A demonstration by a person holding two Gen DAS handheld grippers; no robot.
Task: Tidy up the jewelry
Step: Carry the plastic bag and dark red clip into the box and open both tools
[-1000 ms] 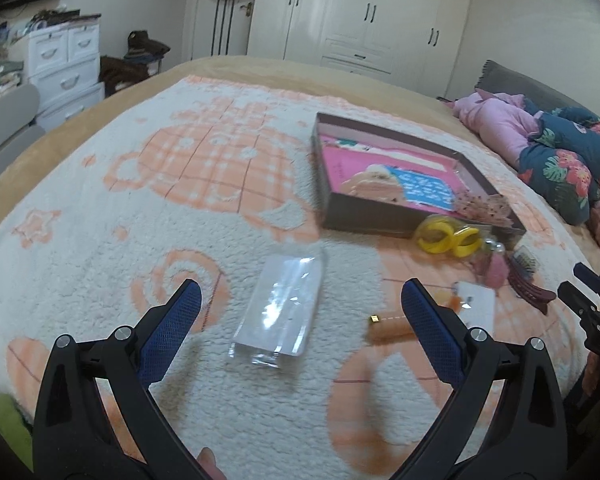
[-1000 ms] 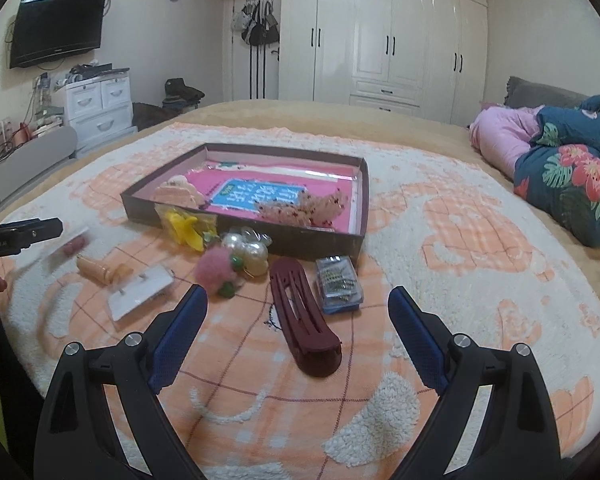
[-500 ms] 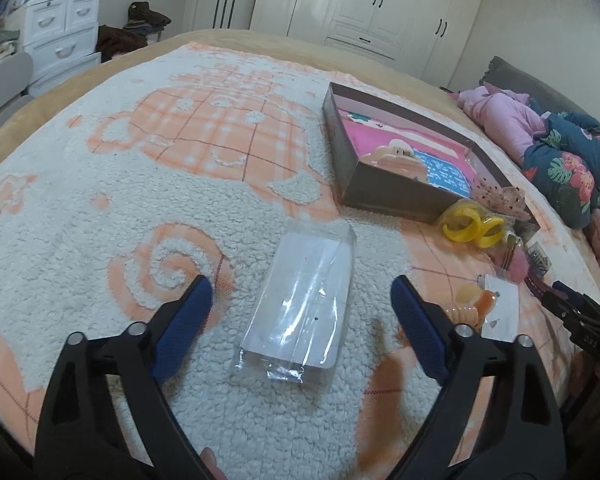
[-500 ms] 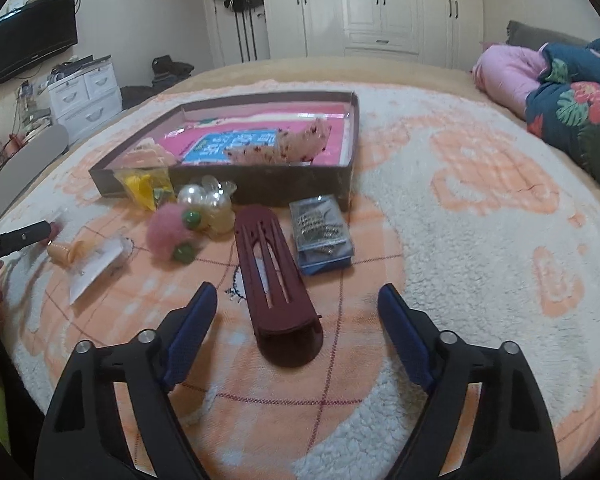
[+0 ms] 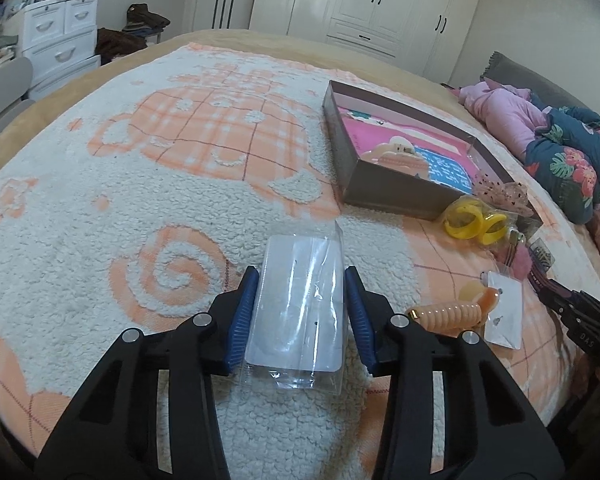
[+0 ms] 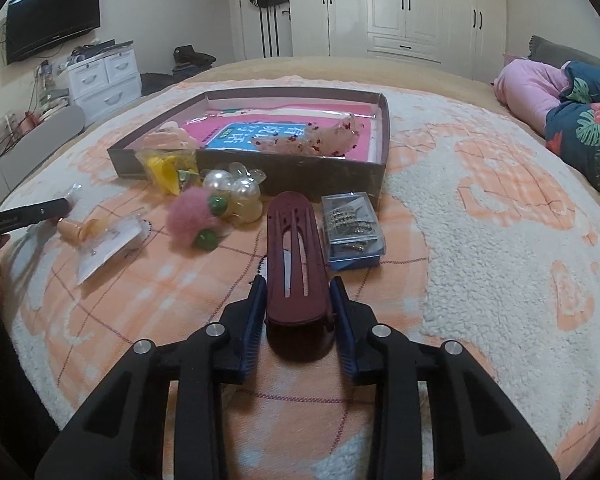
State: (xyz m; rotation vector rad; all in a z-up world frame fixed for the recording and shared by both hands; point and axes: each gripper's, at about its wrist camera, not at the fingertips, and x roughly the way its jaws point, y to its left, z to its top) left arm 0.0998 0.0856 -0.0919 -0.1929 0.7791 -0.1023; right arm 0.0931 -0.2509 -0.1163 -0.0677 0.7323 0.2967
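A clear plastic packet (image 5: pixel 300 304) with a white card inside lies on the fleece blanket. My left gripper (image 5: pixel 301 276) is shut on it, blue pads against its two long edges. A maroon hair clip (image 6: pixel 294 248) lies lengthwise between the fingers of my right gripper (image 6: pixel 298 282), whose jaws are closing, the pads touching its sides near the rear end. The brown box (image 6: pixel 324 176) with a pink lining sits behind the clip and holds a peach clip and a speckled bow.
In front of the box lie yellow clips (image 5: pixel 474 224), a peach spiral tie (image 5: pixel 448 314), a white earring card (image 5: pixel 504 312), pearl beads (image 6: pixel 232 192), a pink pompom (image 6: pixel 190 220) and a small blue case (image 6: pixel 352 228). Bedding (image 6: pixel 580 120) is piled at the right.
Both grippers sank toward the blanket and narrowed from wide open. The left one now clamps the clear packet, the right one flanks the maroon clip.
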